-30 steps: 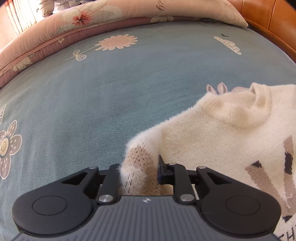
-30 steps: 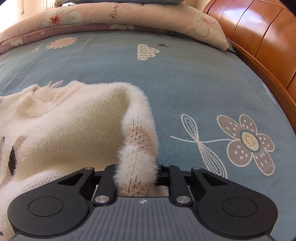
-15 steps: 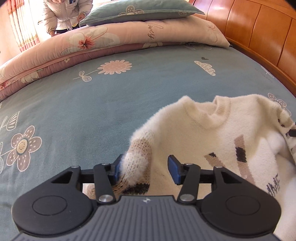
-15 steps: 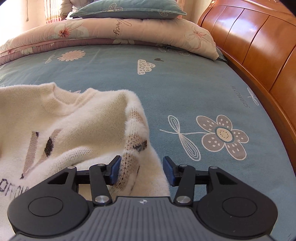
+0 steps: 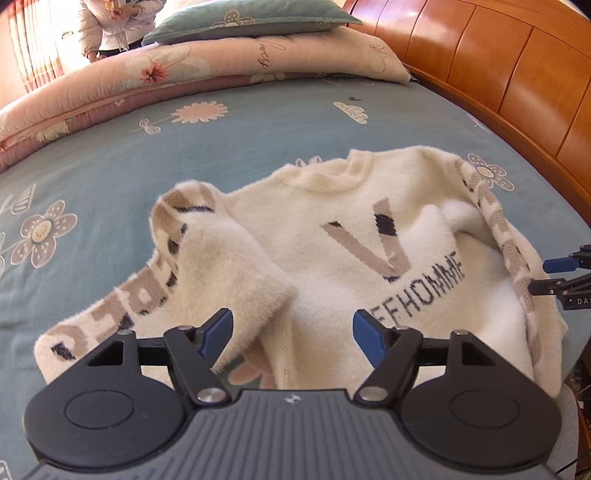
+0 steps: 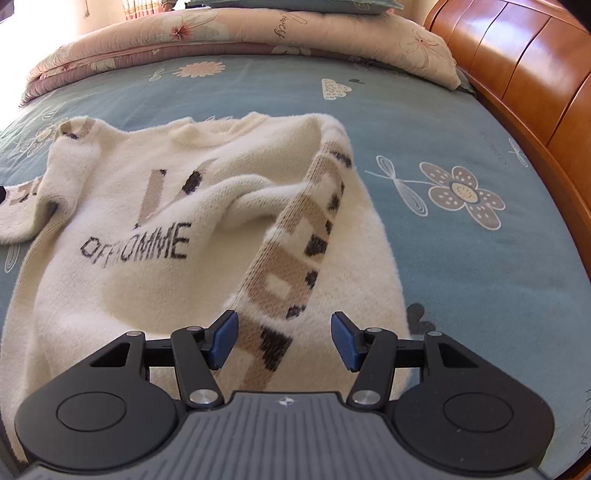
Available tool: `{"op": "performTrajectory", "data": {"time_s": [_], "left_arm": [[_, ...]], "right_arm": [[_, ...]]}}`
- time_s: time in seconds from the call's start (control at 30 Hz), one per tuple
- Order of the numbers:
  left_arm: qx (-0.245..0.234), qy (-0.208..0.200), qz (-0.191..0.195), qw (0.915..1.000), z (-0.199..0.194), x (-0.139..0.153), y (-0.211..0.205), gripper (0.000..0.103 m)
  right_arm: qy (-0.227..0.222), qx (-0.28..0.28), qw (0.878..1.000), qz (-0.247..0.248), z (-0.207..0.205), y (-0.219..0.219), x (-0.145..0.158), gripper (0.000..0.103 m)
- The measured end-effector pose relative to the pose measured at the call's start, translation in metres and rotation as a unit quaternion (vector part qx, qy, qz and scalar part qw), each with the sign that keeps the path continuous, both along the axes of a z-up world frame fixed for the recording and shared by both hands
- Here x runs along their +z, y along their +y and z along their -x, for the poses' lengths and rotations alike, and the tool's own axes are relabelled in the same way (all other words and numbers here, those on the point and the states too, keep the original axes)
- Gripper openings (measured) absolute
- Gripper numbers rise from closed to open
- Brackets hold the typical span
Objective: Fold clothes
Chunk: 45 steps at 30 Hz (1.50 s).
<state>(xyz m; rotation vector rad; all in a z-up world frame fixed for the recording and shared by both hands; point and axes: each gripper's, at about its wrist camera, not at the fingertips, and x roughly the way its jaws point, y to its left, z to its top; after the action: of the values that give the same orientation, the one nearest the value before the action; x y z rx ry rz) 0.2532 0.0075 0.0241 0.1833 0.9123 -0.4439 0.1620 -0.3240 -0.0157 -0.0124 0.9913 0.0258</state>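
A fluffy cream sweater (image 5: pixel 343 229) (image 6: pixel 155 206) with a tan V and dark lettering lies face up on the blue bed sheet, collar toward the far side. Its left sleeve (image 5: pixel 147 288), patterned tan and black, is folded in over the chest; the right sleeve (image 6: pixel 295 258) runs diagonally down toward my right gripper. My left gripper (image 5: pixel 291 332) hovers open above the left sleeve's cuff end, holding nothing. My right gripper (image 6: pixel 284 339) is open above the right sleeve, also seen as fingertips (image 5: pixel 557 264) at the edge of the left wrist view.
The blue floral sheet (image 6: pixel 461 129) spreads around the sweater. A folded pink quilt (image 5: pixel 184 70) and a green pillow (image 5: pixel 243 18) lie at the far end. A wooden bed frame (image 6: pixel 535 74) borders the right. A person in a pale jacket (image 5: pixel 110 26) stands beyond the quilt.
Both grippers opened and let go of the sleeves they held, then pulled back and up. The sleeves now rest on the sweater.
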Motion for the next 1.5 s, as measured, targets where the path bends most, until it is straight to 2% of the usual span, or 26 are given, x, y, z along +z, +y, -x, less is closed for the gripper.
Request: {"op": "performTrajectory", "data": {"time_s": [0.2, 0.27, 0.37, 0.43, 0.47, 0.5, 0.6, 0.73, 0.97, 1.13, 1.33, 1.37, 1.47, 1.5], "left_arm": [[0.013, 0.046, 0.040, 0.9981, 0.041, -0.040, -0.001, 0.073], [0.021, 0.056, 0.059, 0.9965, 0.051, -0.051, 0.001, 0.073], [0.031, 0.059, 0.065, 0.9956, 0.063, -0.060, 0.001, 0.074], [0.035, 0.059, 0.067, 0.9954, 0.069, -0.064, 0.002, 0.074], [0.037, 0.060, 0.068, 0.9952, 0.072, -0.066, 0.002, 0.074], [0.038, 0.062, 0.070, 0.9949, 0.074, -0.068, 0.004, 0.075], [0.040, 0.063, 0.074, 0.9944, 0.075, -0.071, 0.006, 0.075], [0.043, 0.061, 0.072, 0.9946, 0.073, -0.071, 0.007, 0.075], [0.046, 0.069, 0.069, 0.9942, 0.066, -0.077, 0.006, 0.075], [0.053, 0.077, 0.064, 0.9936, 0.062, -0.083, 0.006, 0.075], [0.061, 0.084, 0.058, 0.9928, 0.058, -0.089, 0.007, 0.075], [0.062, 0.085, 0.057, 0.9928, 0.057, -0.089, 0.008, 0.075], [0.065, 0.083, 0.060, 0.9926, 0.055, -0.090, 0.009, 0.075], [0.065, 0.083, 0.063, 0.9924, 0.053, -0.090, 0.011, 0.075]], "right_arm": [[0.015, -0.016, 0.998, -0.055, 0.021, 0.014, -0.013, 0.060], [0.021, -0.021, 0.998, -0.052, 0.025, 0.020, -0.019, 0.060], [0.034, -0.024, 0.998, -0.037, 0.027, 0.025, -0.031, 0.060], [0.030, -0.017, 0.999, -0.023, 0.030, 0.023, -0.036, 0.050], [0.026, -0.008, 0.999, -0.021, 0.032, 0.021, -0.036, 0.031], [0.024, -0.001, 0.999, -0.021, 0.034, 0.019, -0.035, 0.016], [0.013, 0.012, 1.000, 0.004, 0.040, 0.010, -0.026, 0.010], [0.001, -0.002, 0.999, 0.035, 0.040, -0.014, -0.011, 0.010], [-0.019, -0.059, 0.993, 0.101, 0.020, -0.072, 0.007, 0.010], [-0.031, -0.102, 0.981, 0.161, -0.006, -0.105, 0.011, 0.010], [-0.046, -0.152, 0.960, 0.232, -0.037, -0.145, 0.015, 0.010], [-0.049, -0.159, 0.959, 0.228, -0.039, -0.150, 0.015, 0.016], [-0.056, -0.177, 0.966, 0.178, -0.038, -0.158, 0.011, 0.021], [-0.058, -0.183, 0.968, 0.162, -0.037, -0.161, 0.010, 0.027]]}}
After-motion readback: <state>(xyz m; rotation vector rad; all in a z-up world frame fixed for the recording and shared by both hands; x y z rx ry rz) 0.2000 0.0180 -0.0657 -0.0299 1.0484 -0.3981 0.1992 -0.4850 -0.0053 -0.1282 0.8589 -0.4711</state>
